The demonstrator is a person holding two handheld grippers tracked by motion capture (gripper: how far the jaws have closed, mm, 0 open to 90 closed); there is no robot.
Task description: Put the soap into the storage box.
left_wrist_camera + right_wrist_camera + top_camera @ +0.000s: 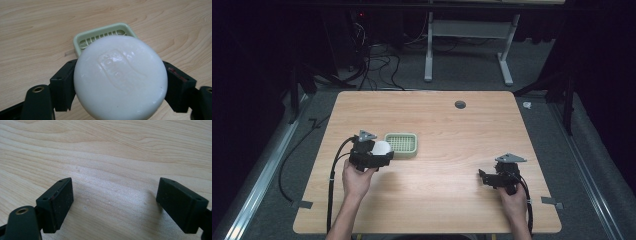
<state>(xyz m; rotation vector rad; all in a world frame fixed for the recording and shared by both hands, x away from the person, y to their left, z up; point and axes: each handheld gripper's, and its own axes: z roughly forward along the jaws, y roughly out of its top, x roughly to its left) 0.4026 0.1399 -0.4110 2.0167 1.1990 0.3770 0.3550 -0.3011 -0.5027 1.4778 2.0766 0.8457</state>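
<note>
A: What does the left gripper view give you that the high view can't?

B: Detail on the soap [120,78]. From above it's just a pale lump [382,148] at the front of the left gripper [379,156]. Up close it's a round, glossy white bar with a raised stamp pressed into its face; I can't read the stamp.

A: And it's held?

B: Yes, the left gripper [120,86] pinches it from both sides, each black jaw pad flat against the bar's edge. It hangs over the counter [37,30], with the near edge of the green soap dish [105,32] just behind it.

A: The dish?

B: Pale green, square with rounded corners, a slotted grid floor. In the high view it [402,144] lies on the left half of the counter [452,130], just beside the gripper's nose.

A: The other side?

B: The right gripper [115,203] is spread wide with bare wood grain between the jaws. From above it [484,177] sits low near the counter's right front, well apart from the dish.

A: Anything around?

B: A dark round grommet [460,104] near the far edge, and cables [372,60] on the floor beyond. Nothing lies between soap and dish.
</note>
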